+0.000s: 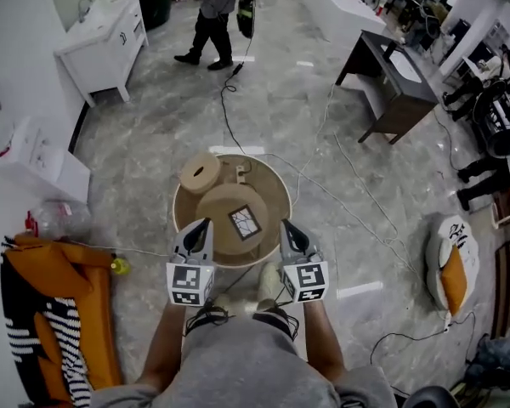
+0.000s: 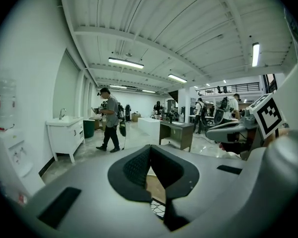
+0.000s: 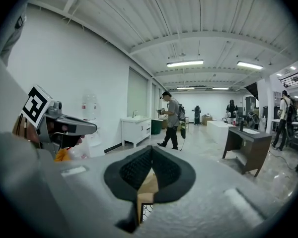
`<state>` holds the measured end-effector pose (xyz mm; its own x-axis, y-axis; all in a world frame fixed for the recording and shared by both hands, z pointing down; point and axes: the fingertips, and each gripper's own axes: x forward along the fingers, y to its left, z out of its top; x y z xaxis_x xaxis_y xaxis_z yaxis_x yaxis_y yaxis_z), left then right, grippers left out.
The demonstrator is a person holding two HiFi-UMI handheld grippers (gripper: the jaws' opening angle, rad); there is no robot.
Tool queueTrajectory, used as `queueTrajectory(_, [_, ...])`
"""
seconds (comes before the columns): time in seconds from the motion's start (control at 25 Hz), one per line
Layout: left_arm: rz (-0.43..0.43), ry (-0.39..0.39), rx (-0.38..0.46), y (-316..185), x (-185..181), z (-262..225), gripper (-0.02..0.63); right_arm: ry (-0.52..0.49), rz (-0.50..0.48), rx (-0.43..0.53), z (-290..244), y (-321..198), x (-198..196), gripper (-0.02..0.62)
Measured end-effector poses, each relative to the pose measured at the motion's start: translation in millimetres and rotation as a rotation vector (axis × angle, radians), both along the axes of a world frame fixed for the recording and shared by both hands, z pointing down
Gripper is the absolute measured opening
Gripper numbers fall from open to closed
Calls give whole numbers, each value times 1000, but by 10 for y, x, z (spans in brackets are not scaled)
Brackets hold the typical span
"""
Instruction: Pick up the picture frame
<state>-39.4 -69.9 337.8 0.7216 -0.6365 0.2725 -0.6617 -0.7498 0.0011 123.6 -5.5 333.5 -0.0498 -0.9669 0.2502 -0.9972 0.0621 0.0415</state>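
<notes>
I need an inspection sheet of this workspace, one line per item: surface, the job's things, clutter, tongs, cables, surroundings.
Surface: round wooden table with a raised rim, standing on a marble floor.
Job's things: picture frame lies flat on a wooden disc; not held.
Clutter: wooden spool and small wooden piece at the table's far side.
Tongs: left tongs and right tongs both shut and empty, over the near rim, one on each side of the frame.
Cables: thin cables trail over the floor beyond the table.
Surroundings: person walking, white cabinet, dark desk, orange cloth.
</notes>
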Motion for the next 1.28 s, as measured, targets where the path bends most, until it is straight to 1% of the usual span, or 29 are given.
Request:
queueTrajectory(0.28, [-107, -29, -49, -390, 225, 300, 17, -20, -98, -49, 276, -547, 298, -2])
queueTrajectory(0.72, [-174, -78, -148, -860, 493, 978, 17, -53, -193, -162, 990, -1228, 514, -2])
queueTrajectory(0.96, [-199, -98, -198, -958, 536, 1427, 17, -56, -233, -237, 1493, -1405, 517, -2])
queueTrajectory(1.28, [-229, -135, -277, -969, 549, 2205, 17, -46, -290, -314, 2278, -1525, 498, -2])
